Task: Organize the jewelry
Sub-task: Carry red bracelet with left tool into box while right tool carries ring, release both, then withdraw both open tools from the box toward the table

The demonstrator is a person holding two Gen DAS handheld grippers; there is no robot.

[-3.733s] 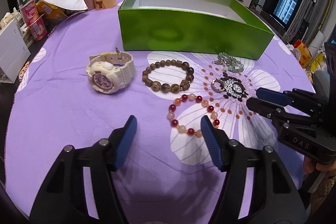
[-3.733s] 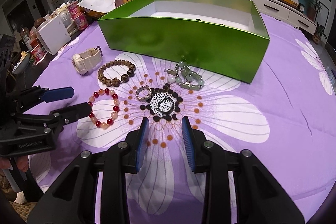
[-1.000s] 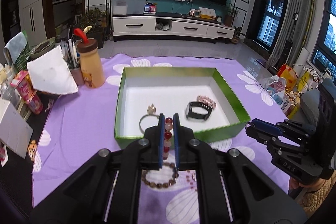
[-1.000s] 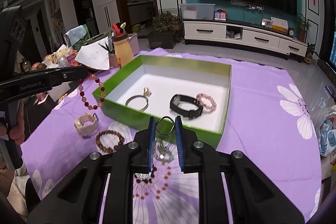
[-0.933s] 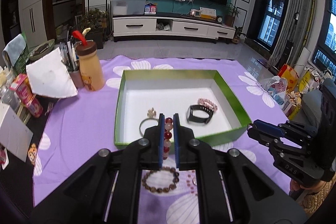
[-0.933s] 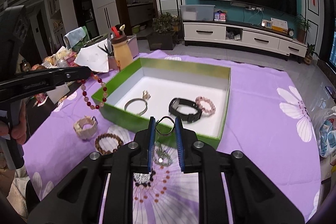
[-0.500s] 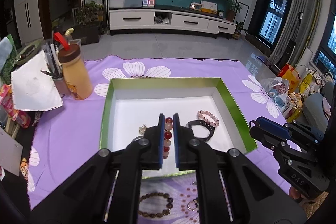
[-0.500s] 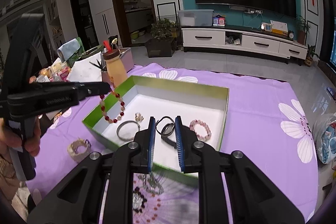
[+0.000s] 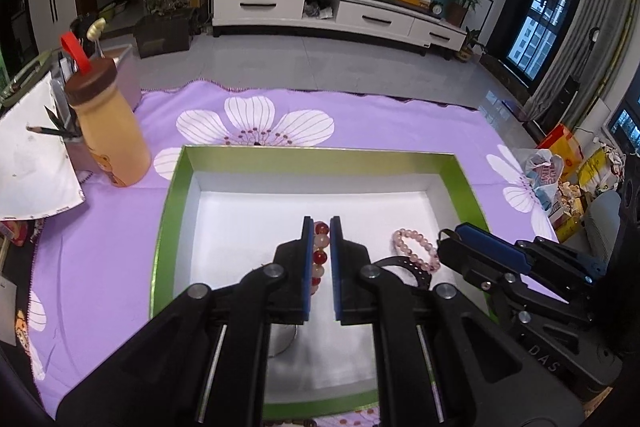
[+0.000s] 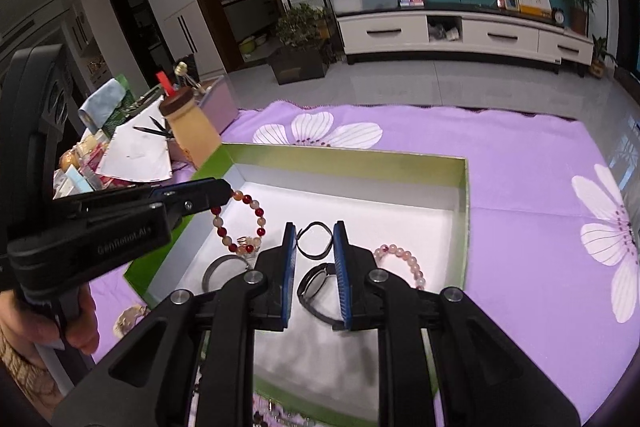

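Closest to the lens in the left wrist view, the left hand-held gripper (image 9: 319, 247) is clamped on a red and peach bead bracelet (image 9: 319, 259), which sits between the blue pads in the centre of the frame. In the right wrist view that same bracelet (image 10: 240, 223) dangles as a loop from the left gripper's tip at middle left, hanging over the inside of the green box (image 10: 464, 227).

The right hand-held gripper (image 10: 316, 255) sits low in the centre of its own frame, its pads nearly together and pinching a thin dark ring-shaped band (image 10: 316, 241) that sticks up between the fingertips, also above the box. A person's hand (image 10: 76, 323) holds the left gripper's handle at lower left.

Further in, on the white floor of the box, there's a black watch (image 10: 316, 283) just behind the right gripper's pads, a pink bead bracelet (image 10: 400, 263) to the right of it, and a silver bangle (image 10: 218, 271) to the left, partly hidden.

The box rests on a bench covered with a purple flower-print cloth (image 9: 100, 227). Past the box's left corner, at upper left, stands a tan bottle with a brown cap (image 9: 108, 131), next to a white sheet of paper (image 9: 32, 171). Behind all that, a white TV cabinet (image 9: 320, 15) runs along the teal wall.
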